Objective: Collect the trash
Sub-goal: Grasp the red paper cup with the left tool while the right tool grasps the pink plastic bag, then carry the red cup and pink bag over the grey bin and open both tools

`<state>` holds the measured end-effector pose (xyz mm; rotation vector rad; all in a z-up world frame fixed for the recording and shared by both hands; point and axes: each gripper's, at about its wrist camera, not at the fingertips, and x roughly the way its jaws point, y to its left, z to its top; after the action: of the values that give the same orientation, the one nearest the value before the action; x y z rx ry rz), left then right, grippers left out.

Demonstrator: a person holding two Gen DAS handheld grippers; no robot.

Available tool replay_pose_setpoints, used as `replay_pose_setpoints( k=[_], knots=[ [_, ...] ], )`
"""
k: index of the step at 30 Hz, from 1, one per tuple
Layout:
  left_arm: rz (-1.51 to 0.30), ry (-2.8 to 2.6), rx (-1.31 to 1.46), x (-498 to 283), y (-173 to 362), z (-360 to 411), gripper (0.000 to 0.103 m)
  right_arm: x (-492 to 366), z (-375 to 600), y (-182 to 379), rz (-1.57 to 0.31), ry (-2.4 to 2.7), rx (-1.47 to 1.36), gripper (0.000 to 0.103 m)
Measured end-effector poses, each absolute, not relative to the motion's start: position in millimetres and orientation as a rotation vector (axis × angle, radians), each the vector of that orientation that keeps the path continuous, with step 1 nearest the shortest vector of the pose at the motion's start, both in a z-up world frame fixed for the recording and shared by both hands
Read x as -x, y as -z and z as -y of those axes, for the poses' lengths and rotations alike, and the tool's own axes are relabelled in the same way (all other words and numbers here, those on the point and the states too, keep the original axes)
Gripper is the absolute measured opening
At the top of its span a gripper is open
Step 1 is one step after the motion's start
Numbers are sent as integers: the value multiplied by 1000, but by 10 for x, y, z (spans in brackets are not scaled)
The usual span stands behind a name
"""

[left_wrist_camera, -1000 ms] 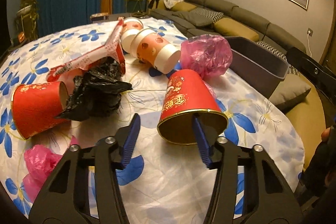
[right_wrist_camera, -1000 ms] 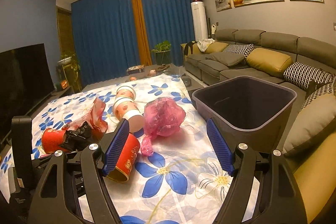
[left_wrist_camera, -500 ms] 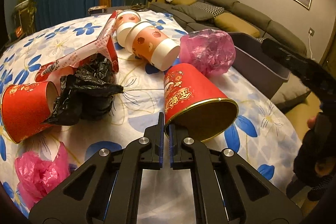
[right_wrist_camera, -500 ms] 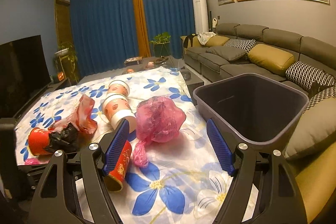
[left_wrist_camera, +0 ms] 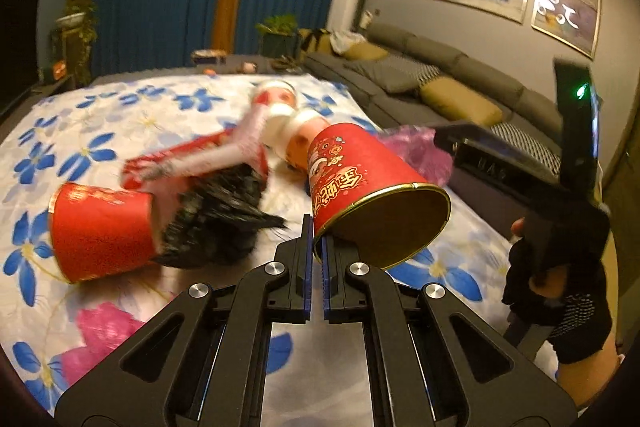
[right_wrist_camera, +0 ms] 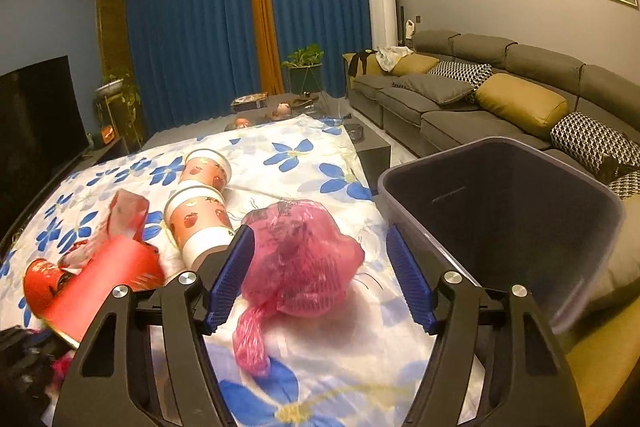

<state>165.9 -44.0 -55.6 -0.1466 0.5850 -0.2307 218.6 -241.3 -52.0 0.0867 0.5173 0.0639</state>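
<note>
My left gripper [left_wrist_camera: 316, 239] is shut on the rim of a red paper cup [left_wrist_camera: 360, 171], which hangs tilted just above the flowered tablecloth [left_wrist_camera: 120, 107]. The same cup [right_wrist_camera: 108, 275] appears blurred at the lower left of the right wrist view. A crumpled pink plastic bag [right_wrist_camera: 304, 263] lies on the cloth between the blue pads of my right gripper [right_wrist_camera: 319, 239]. Its jaws are closing, and gaps still show on both sides of the bag. A dark grey trash bin [right_wrist_camera: 500, 143] stands off the table's right edge, beside the right gripper.
On the cloth lie a second red cup [left_wrist_camera: 100, 227], a black bag [left_wrist_camera: 224, 227], a red wrapper [left_wrist_camera: 192, 159], two patterned cups [right_wrist_camera: 200, 219] and another pink bag [left_wrist_camera: 104, 331]. A gloved hand [left_wrist_camera: 560, 287] holds the right gripper. A grey sofa [right_wrist_camera: 480, 95] runs along the right.
The left jaws closed on the red cup's rim and lifted it off the cloth. The right gripper moved in over the pink bag and its jaws narrowed a little.
</note>
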Motion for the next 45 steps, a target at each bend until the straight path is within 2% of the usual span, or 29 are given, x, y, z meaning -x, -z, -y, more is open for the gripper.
replay_pose_setpoints(
  k=[8, 11, 15, 18, 35, 45],
  knots=[
    [-552, 165, 205, -1638, 511, 219, 2, -2418, 2361, 656, -575, -76, -80, 55],
    [-563, 165, 222, -1649, 525, 181, 2, -2460, 2352, 700, -596, -82, -80, 44],
    [-564, 169, 224, -1655, 537, 180, 2, -2465, 2363, 745, -620, -106, -91, 16],
    [-570, 172, 224, -1665, 556, 182, 3, -2416, 2364, 752, -618, -116, -89, 7],
    [-542, 169, 232, -1602, 475, 182, 2, -1680, 2708, 208, -425, -81, -101, 6],
    [-499, 239, 190, -1571, 174, 507, 2, -1465, 3012, 19, -356, -25, -135, 6]
  ],
)
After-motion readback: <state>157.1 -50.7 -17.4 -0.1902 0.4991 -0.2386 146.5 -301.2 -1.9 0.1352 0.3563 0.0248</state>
